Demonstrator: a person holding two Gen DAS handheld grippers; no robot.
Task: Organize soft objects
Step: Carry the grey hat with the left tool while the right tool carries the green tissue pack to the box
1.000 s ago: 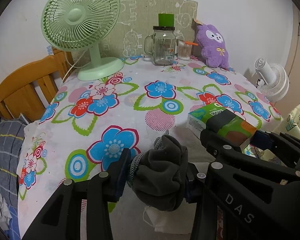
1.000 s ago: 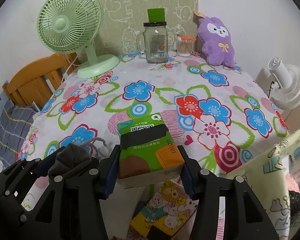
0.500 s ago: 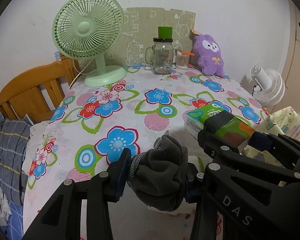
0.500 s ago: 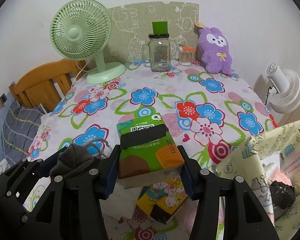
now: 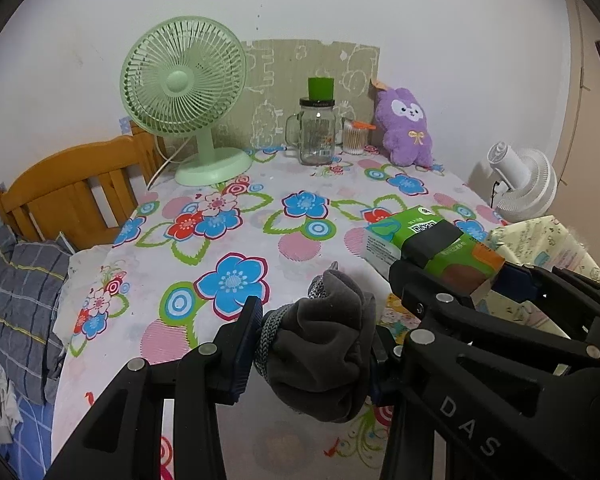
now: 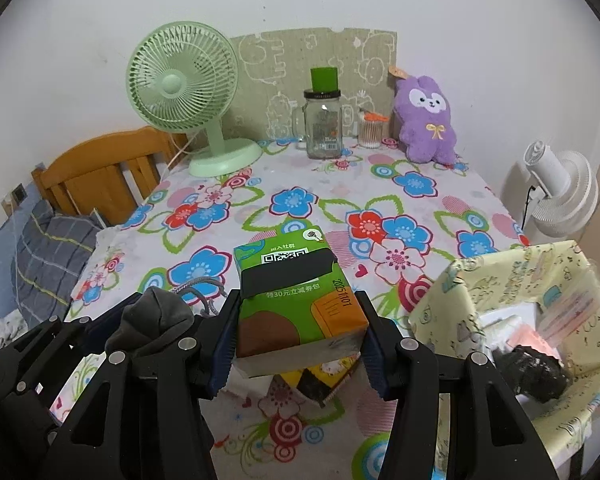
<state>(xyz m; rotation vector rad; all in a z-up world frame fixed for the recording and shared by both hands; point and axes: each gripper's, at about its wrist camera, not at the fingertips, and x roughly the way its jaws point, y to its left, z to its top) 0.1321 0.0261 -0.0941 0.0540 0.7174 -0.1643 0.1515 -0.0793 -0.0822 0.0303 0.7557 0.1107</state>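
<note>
The left gripper (image 5: 314, 354) pinches a dark grey soft bundle (image 5: 320, 344) w/ a grey knit cuff, pads pressed on both sides. It hangs in the air over the near edge of the table (image 5: 260, 248). The black arm beside it, the other gripper, says "DAS" in white.

The right gripper (image 6: 298, 346) squeezes a green tissue pack (image 6: 296, 296), also up off the table. A black band crosses the pack's top. There's a QR code, the no. "20251101" down one side, and some small white writing, partly covered. The end near the camera is brown & orange.

Under the pack a small yellow cartoon packet (image 6: 320, 380) lies on the flower cloth. To the right is a pale yellow fabric bin (image 6: 460, 292) w/ little drawings; something black (image 6: 536, 372) and something pink sit inside.

At the far end: a green fan (image 6: 188, 100), a glass jar mug (image 6: 323, 124) w/ a green cup on top, a tub of cotton swabs (image 6: 370, 132) and a purple plush bunny (image 6: 426, 120). A white fan (image 6: 560, 196) stands off the table's right side.
</note>
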